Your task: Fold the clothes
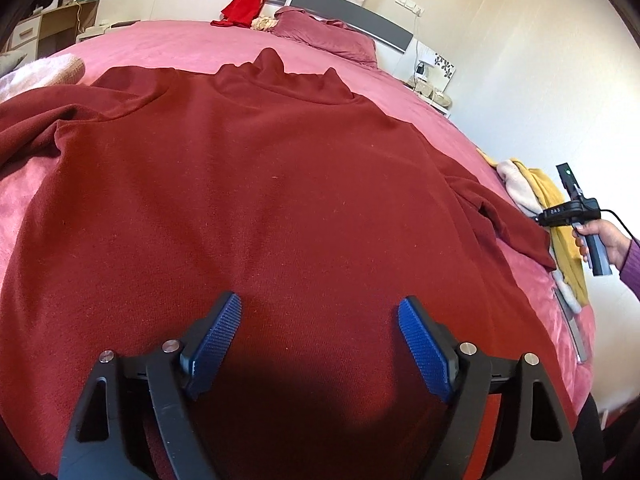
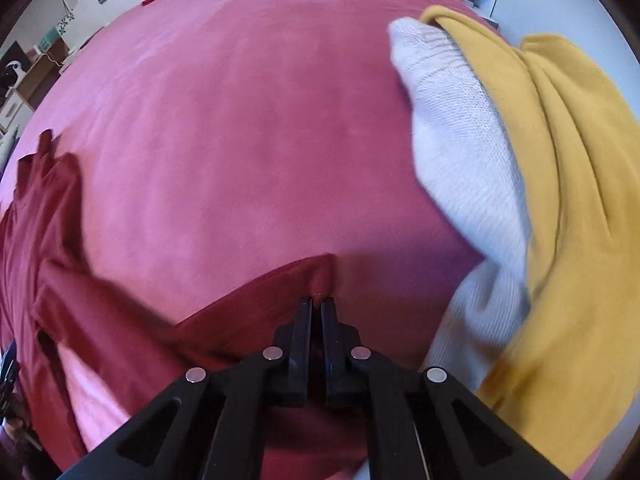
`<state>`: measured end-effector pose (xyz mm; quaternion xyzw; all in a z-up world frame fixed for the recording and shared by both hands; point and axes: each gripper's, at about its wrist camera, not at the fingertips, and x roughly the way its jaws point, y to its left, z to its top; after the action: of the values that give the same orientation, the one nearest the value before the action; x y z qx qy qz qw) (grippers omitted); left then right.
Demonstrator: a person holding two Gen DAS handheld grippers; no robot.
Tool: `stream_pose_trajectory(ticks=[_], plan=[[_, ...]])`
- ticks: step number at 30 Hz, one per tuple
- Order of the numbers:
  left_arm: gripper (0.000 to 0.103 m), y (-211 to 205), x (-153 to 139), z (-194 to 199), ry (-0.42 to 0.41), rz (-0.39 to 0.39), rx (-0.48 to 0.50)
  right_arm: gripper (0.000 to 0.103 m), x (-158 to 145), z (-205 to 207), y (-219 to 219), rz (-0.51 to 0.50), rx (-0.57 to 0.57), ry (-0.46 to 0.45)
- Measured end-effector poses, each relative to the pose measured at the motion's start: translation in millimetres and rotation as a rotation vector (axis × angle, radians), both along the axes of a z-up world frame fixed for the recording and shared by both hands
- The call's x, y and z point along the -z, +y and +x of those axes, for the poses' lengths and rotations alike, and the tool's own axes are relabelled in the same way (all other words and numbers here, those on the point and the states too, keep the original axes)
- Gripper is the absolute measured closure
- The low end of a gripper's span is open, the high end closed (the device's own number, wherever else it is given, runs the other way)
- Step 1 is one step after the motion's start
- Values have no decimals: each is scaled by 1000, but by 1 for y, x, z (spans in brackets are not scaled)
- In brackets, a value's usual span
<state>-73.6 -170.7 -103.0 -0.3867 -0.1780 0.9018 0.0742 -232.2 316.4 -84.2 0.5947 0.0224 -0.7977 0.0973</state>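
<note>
Dark red sweater [image 1: 248,184] lies spread flat on the pink bed [image 1: 168,44], collar twd the headboard. Left claw [image 1: 319,322] hangs wide open just over its body, nothing btwn the blue pads [image 1: 218,336]. Right claw [image 2: 316,300] is pinched shut on the sleeve cuff [image 2: 320,276], beside a white knit [image 2: 460,160] w/ a yellow garment [image 2: 560,200].

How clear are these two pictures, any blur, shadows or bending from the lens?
Left wrist view: sharp, with strong fisheye bending of the bed; a dark shadow lies on the maroon sweater between the open left gripper fingers. Right wrist view: motion blur smears the white knit and yellow garment; the right gripper stays crisp, pinching a maroon edge.
</note>
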Motion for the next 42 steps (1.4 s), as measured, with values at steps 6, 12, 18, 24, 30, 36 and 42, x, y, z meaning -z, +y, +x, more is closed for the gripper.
stream_pose_trajectory(ticks=[6, 12, 18, 24, 30, 36, 42], plan=[[21, -3, -1, 4, 6, 19, -1, 100, -66, 55, 56, -405, 306, 126], [21, -7, -1, 5, 19, 55, 0, 100, -125, 104, 151, -585, 652, 242], [21, -10, -1, 5, 28, 80, 0, 100, -114, 133, 201, -674, 924, 221], [21, -11, 0, 3, 28, 90, 1, 70, -113, 116, 214, -663, 855, 280], [21, -9, 0, 1, 23, 72, 2, 69, -120, 117, 176, -256, 486, 245], [21, -7, 0, 1, 16, 49, 1, 69, -79, 112, 161, -190, 359, 193], [21, -3, 0, 0, 6, 11, 2, 69, -47, 87, 147, -105, 323, 125]])
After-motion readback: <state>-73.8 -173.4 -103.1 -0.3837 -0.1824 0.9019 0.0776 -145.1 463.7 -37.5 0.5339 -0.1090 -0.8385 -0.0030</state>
